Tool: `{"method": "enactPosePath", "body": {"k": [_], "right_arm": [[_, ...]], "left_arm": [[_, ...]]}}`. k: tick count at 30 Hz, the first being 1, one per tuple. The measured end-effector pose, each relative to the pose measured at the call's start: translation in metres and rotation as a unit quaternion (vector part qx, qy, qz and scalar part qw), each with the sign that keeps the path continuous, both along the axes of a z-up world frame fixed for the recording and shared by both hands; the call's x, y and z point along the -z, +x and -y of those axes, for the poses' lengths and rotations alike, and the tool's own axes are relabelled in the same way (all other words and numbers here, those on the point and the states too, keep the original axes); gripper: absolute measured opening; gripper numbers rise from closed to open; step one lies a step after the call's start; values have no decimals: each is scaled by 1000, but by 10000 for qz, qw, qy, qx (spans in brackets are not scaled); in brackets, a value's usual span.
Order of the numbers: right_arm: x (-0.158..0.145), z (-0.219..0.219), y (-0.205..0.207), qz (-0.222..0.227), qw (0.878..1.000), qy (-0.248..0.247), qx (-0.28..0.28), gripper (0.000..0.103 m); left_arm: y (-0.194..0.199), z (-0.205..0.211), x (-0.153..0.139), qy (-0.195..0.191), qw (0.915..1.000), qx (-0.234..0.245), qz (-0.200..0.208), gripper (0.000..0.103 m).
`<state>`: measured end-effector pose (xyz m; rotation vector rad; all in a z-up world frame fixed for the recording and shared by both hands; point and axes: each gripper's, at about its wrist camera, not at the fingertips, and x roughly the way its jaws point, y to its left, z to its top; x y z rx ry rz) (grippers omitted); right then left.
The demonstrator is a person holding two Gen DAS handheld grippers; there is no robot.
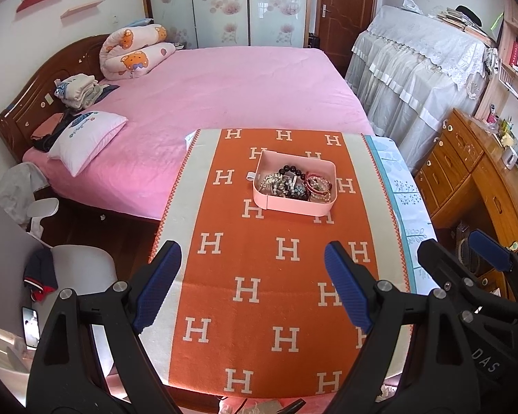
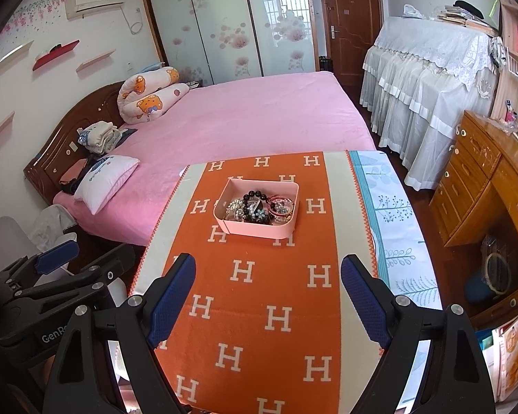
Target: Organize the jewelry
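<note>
A pink rectangular box (image 1: 286, 207) (image 2: 248, 229) stands on the far half of the orange cloth with white H letters (image 1: 259, 276) (image 2: 259, 293). Inside it lies a tangle of jewelry (image 1: 293, 183) (image 2: 255, 207): a dark bead bracelet, pearl strands, red bangles, a sparkly piece. My left gripper (image 1: 252, 258) hovers open above the near part of the cloth, well short of the box, nothing between its blue pads. My right gripper (image 2: 267, 269) is likewise open and empty, beside the left one, its fingers (image 1: 487, 252) showing at the left wrist view's right edge.
The table (image 2: 397, 207) carries a leaf-print cloth under the orange one. Behind it spreads a pink bed (image 1: 231, 86) with pillows and folded clothes. A wooden dresser (image 2: 483, 189) stands to the right, a white chair (image 1: 76, 265) to the left, a lace-covered unit (image 2: 424, 69) at the back right.
</note>
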<state>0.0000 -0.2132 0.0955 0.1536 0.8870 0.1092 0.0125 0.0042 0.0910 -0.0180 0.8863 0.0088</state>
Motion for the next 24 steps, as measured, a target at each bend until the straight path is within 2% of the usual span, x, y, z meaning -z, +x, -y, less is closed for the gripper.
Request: {"method": "enactPosePath", "body": {"k": [24], "right_arm": [[-2,-4,1,-20,10000,-14,-11,87]], "left_arm": [[2,-1,-2,16,10000,-20,-39,83]]}}
